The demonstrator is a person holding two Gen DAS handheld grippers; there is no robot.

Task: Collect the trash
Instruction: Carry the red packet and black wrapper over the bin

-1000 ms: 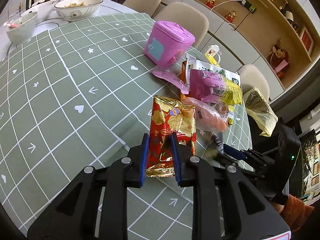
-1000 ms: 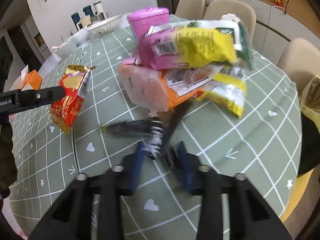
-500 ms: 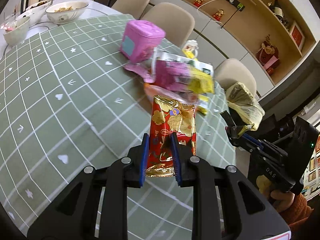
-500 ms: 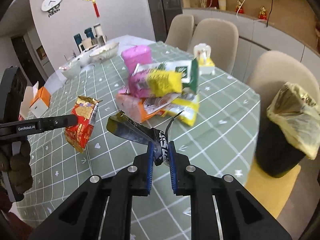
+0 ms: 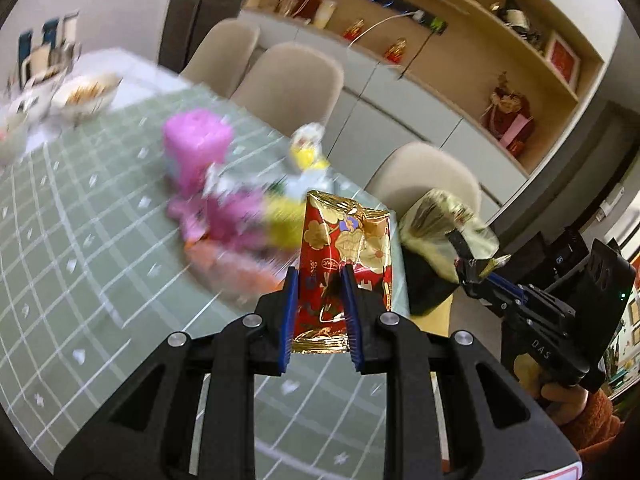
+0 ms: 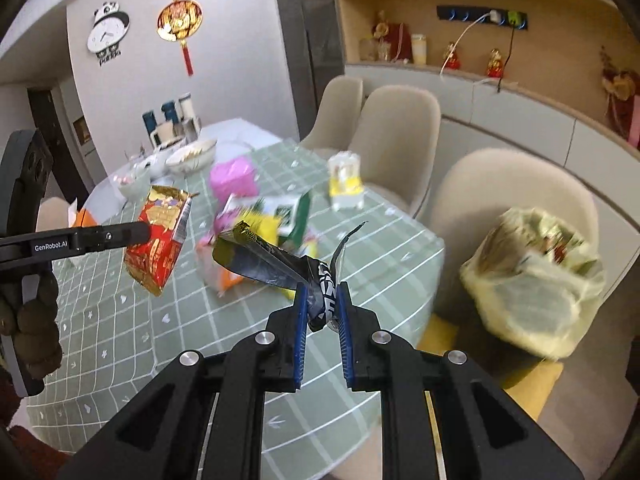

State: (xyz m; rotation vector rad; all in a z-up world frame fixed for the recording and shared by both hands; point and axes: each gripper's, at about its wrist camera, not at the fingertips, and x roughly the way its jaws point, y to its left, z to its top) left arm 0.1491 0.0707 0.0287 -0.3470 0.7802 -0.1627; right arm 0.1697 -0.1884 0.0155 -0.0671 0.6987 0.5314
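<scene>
Your left gripper (image 5: pixel 319 280) is pinching the red-and-gold snack packet (image 5: pixel 347 256) by its lower half, its long axis pointing straight away from you, clear above the green gridded table (image 5: pixel 100 288). Your right gripper (image 6: pixel 322 300) is clamping a crumpled dark foil wrapper (image 6: pixel 264 258), its loose end trailing up and left. The lined trash bin (image 6: pixel 532 276) is sitting just past the table edge, a beige chair (image 6: pixel 512 196) crowding behind it. Blurred wrappers (image 5: pixel 236 220) are lying near the pink container (image 5: pixel 196 148).

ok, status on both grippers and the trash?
Left hand-held gripper shut on red-gold packet. Right hand-held gripper shut on dark wrapper. Lined bin ahead, path clear.
</scene>
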